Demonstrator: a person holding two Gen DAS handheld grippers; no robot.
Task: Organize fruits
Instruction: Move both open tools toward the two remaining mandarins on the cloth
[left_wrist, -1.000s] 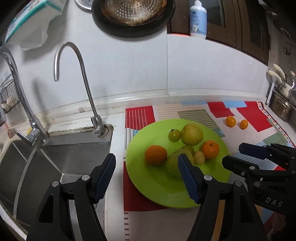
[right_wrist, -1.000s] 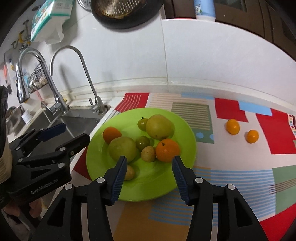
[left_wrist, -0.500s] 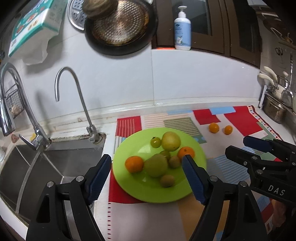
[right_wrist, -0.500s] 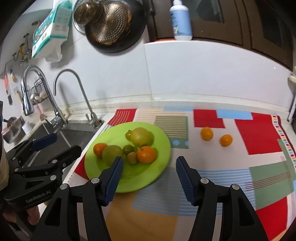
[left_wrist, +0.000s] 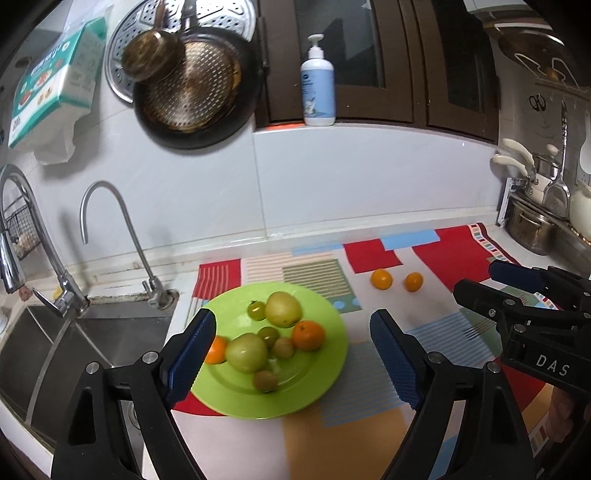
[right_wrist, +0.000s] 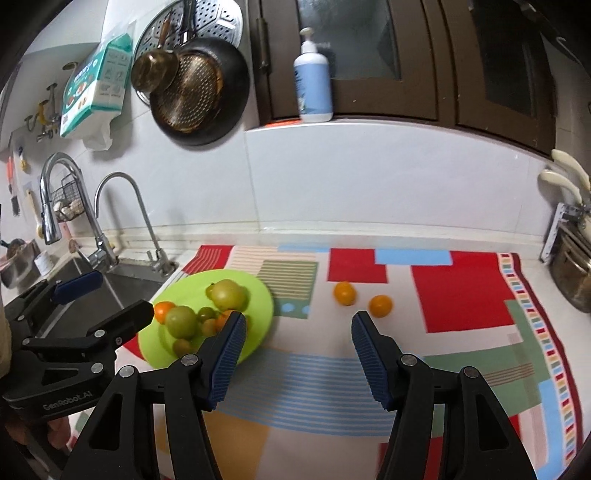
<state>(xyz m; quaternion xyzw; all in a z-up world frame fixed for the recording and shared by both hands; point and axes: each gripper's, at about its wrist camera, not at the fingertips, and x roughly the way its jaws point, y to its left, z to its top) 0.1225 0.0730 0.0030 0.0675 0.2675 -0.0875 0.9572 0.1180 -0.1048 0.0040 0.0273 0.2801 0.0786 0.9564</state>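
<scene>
Holding both grippers spread wide and empty: my left gripper (left_wrist: 291, 354) frames the green plate (left_wrist: 325, 384) of fruit, while two round tangerines (right_wrist: 345, 293) sit just beyond my right gripper (right_wrist: 297, 354).

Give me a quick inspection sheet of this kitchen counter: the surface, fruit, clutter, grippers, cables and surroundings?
Surface: patterned mat on a white counter.
Job's things: green plate heaped with fruit; two oranges loose on the mat, right of the plate.
Clutter: nothing seen on the mat.
Grippers: left gripper open above the plate; right gripper open over the mat; both empty.
Cables: nothing seen.
Surroundings: sink with faucets left, pans hung on the wall, soap bottle on the ledge, pot far right.
</scene>
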